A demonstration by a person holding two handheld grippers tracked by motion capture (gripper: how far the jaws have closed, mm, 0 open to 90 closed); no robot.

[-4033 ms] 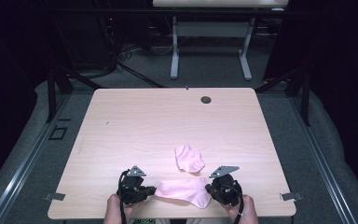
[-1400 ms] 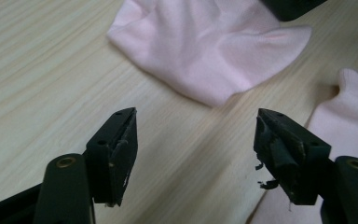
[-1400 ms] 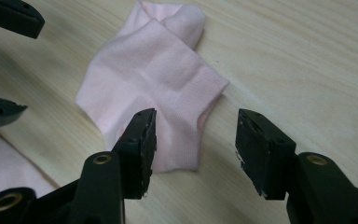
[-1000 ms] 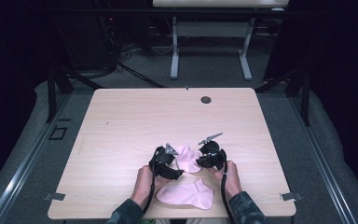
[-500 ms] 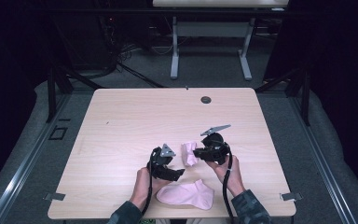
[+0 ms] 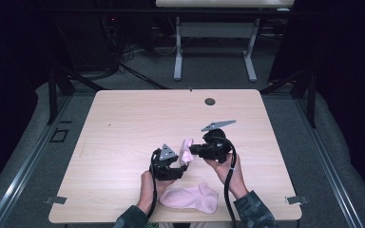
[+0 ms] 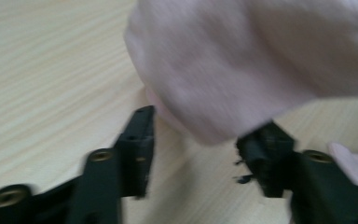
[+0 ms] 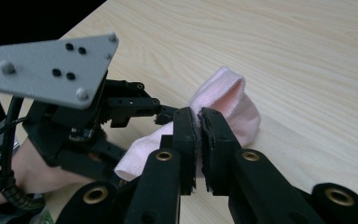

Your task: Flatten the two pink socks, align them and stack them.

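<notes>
A small pink sock hangs lifted above the table, and my right gripper is shut on its edge. The right gripper view has the two jaws pressed together on the sock, whose cuff loops up beyond them. My left gripper is open just left of and below the sock. Its jaws stand wide apart with the blurred sock hanging over the gap. A second pink sock lies flat near the front edge, between the person's forearms.
The light wooden table has a small dark round grommet at its far side. Another table's legs stand on the dark floor beyond. My left gripper with its grey plate sits close by in the right gripper view.
The right gripper has risen and turned with the sock pinched, lifting it off the table. The left gripper has stayed beside it, low and open.
</notes>
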